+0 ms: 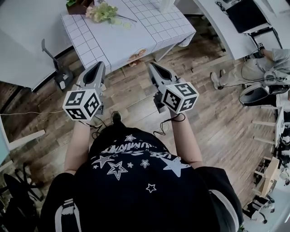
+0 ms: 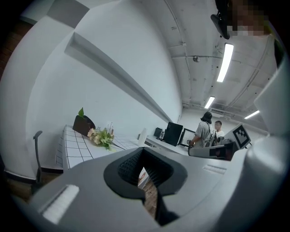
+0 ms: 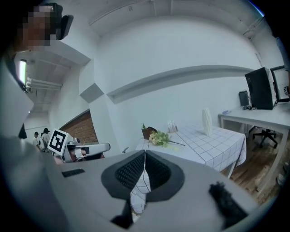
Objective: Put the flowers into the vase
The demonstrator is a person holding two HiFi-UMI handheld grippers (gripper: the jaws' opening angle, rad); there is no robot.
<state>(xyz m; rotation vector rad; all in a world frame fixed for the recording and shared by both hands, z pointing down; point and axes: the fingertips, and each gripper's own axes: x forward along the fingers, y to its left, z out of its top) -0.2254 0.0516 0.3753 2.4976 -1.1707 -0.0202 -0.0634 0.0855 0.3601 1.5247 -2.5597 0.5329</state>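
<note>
A bunch of pale yellow-green flowers [image 1: 105, 12] lies on the table with the white checked cloth [image 1: 136, 31] at the far side of the head view; the bunch also shows in the left gripper view [image 2: 101, 137] and the right gripper view [image 3: 159, 138]. A tall white ribbed vase [image 3: 207, 121] stands upright further right on the cloth, apart from the flowers. My left gripper [image 1: 97, 69] and right gripper [image 1: 154, 69] hover side by side over the wooden floor, short of the table's near edge. Both are shut with nothing between their jaws, as seen on the left gripper [image 2: 144, 168] and the right gripper [image 3: 144, 165].
A brown pot [image 1: 78, 5] with a green leaf stands behind the flowers. A grey chair [image 1: 56, 68] is left of the table. A seated person [image 1: 265, 65] and desks fill the right side. Two people [image 2: 209, 131] stand by a monitor [image 2: 173, 133].
</note>
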